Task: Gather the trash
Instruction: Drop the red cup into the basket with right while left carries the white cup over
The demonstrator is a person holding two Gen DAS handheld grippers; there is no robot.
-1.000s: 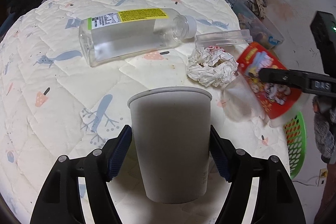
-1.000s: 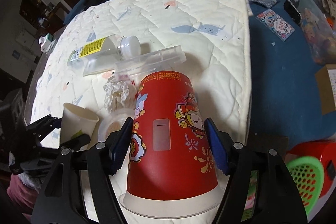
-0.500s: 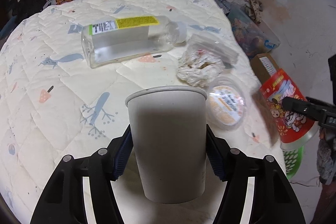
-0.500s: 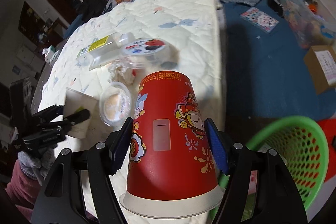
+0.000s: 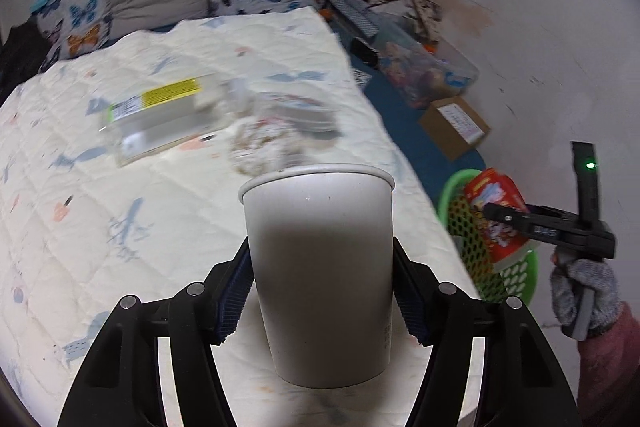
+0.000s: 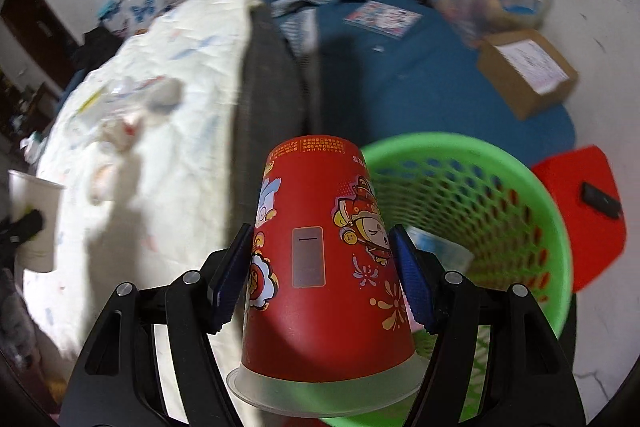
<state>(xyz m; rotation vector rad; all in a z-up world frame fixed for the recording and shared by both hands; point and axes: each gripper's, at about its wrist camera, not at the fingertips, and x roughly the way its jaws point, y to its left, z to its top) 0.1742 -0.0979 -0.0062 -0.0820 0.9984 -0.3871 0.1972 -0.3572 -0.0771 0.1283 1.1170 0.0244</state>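
Cream quilted bedding (image 5: 168,227) fills the left of both views, with a blurred clear bottle (image 5: 156,123) and crumpled paper (image 5: 264,147) lying far on it. Angled steeply downward, the left tongs (image 5: 320,291) pinch a white paper cup (image 5: 320,267) held upright, mouth toward the far side, above the bed's near edge. The right tongs (image 6: 322,279), in a grey-gloved hand (image 5: 584,291), grip a red printed cup (image 6: 320,267) upside down, base pointing far, over the near-left rim of a green mesh basket (image 6: 552,211) on the floor.
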